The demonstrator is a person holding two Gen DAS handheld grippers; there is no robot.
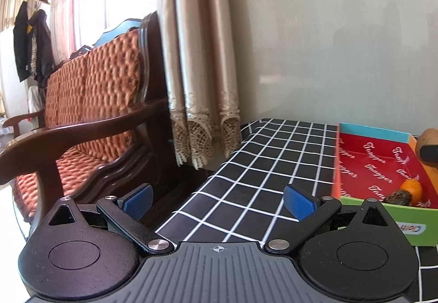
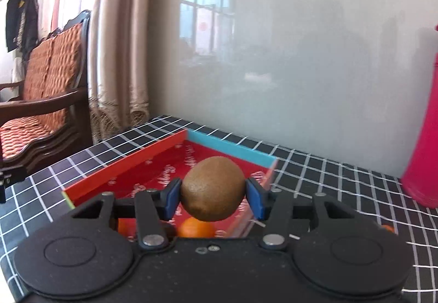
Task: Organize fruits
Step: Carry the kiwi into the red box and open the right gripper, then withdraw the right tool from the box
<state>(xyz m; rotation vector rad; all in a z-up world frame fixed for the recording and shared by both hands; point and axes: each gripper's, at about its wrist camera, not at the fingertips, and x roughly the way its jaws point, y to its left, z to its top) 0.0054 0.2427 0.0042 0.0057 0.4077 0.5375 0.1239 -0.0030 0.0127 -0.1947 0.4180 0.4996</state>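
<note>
My right gripper (image 2: 213, 197) is shut on a brown kiwi (image 2: 213, 188) and holds it above the open red box (image 2: 123, 166). An orange fruit (image 2: 195, 227) lies in the box right below the kiwi. In the left wrist view the box (image 1: 377, 163) stands at the right, with an orange fruit (image 1: 412, 188) and a dark wrinkled fruit (image 1: 398, 197) in its near corner. The kiwi (image 1: 427, 137) shows at that view's right edge. My left gripper (image 1: 217, 200) is open and empty, low over the table left of the box.
The table carries a black cloth with white checks (image 1: 246, 177). A tall pink bottle (image 2: 423, 122) stands at the right. A small orange thing (image 2: 387, 228) lies on the cloth right of the box. A wooden sofa (image 1: 90, 117) and curtains (image 1: 197, 57) stand left of the table; a grey wall is behind.
</note>
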